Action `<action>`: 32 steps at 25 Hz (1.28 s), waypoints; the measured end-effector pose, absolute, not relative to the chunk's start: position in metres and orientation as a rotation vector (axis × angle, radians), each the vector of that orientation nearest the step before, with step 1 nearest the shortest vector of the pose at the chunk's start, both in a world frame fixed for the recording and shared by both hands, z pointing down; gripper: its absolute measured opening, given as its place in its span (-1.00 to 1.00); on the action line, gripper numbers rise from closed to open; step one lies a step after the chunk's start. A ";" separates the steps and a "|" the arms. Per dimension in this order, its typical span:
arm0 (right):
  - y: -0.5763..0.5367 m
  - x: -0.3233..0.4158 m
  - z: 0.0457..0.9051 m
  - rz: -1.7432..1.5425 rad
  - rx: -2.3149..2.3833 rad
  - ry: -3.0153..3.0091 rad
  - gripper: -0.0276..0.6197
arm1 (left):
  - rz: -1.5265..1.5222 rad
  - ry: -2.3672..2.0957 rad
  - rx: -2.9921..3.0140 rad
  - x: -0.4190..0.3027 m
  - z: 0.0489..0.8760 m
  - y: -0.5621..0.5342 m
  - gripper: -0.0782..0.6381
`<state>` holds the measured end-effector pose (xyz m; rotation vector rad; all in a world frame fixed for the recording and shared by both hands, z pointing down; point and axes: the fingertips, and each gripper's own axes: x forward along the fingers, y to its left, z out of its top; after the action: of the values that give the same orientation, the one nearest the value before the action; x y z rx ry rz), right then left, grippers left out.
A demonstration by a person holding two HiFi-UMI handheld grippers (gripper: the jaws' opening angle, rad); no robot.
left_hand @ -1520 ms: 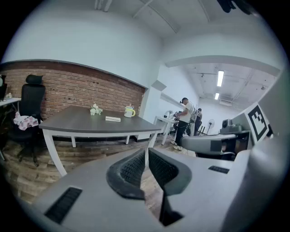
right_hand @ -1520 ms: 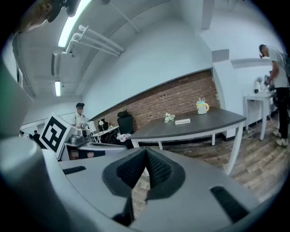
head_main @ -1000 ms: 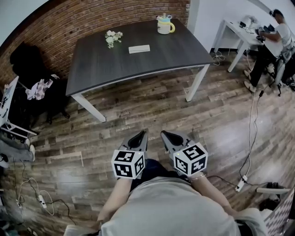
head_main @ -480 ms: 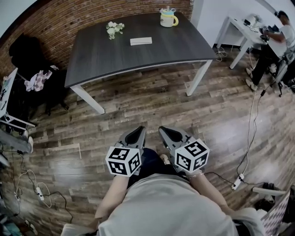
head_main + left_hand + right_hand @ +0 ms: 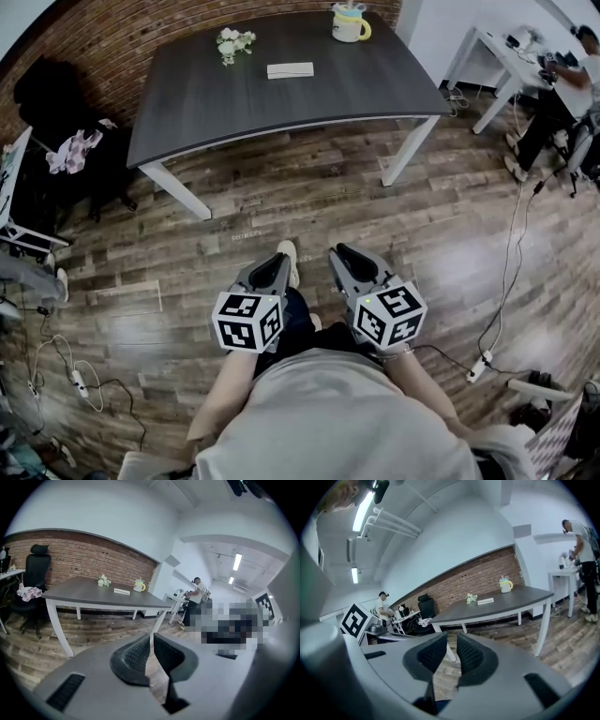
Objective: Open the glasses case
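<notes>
The white glasses case (image 5: 290,69) lies shut near the far middle of the dark table (image 5: 234,112); it also shows small in the left gripper view (image 5: 121,591) and the right gripper view (image 5: 485,601). Both grippers are held in front of the person's body over the wooden floor, well short of the table. In my left gripper (image 5: 278,258) (image 5: 151,637) the jaw tips meet with nothing in them. The jaws of my right gripper (image 5: 339,251) (image 5: 452,635) are opening, and the narrow gap between them is empty.
A yellow mug (image 5: 350,22) and a small flower bunch (image 5: 232,40) stand at the table's far edge. A black office chair (image 5: 56,103) is at the left. A person stands at a white desk (image 5: 497,56) at the far right. Cables and a power strip (image 5: 478,370) lie on the floor.
The table has slid upward in the head view, and a shoe has come forward between the grippers. Both grippers stay side by side and sit slightly lower in the frame.
</notes>
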<state>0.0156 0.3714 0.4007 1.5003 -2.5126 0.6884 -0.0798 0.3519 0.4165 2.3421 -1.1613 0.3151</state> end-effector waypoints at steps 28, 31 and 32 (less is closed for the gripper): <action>0.059 -0.019 0.383 0.694 1.555 -2.477 -0.32 | 0.275 -1.101 2.425 -0.121 0.389 0.033 -0.67; 0.052 -0.015 0.387 0.728 1.588 -2.448 -0.33 | 0.297 -1.066 2.416 -0.121 0.398 0.024 -0.67; 0.052 -0.013 0.389 0.738 1.594 -2.434 -0.33 | 0.301 -1.058 2.411 -0.120 0.400 0.022 -0.67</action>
<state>-0.0132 0.0516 0.3890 1.5944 -2.4336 0.7381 -0.1203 0.0222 0.4002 2.4107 -1.0577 0.3010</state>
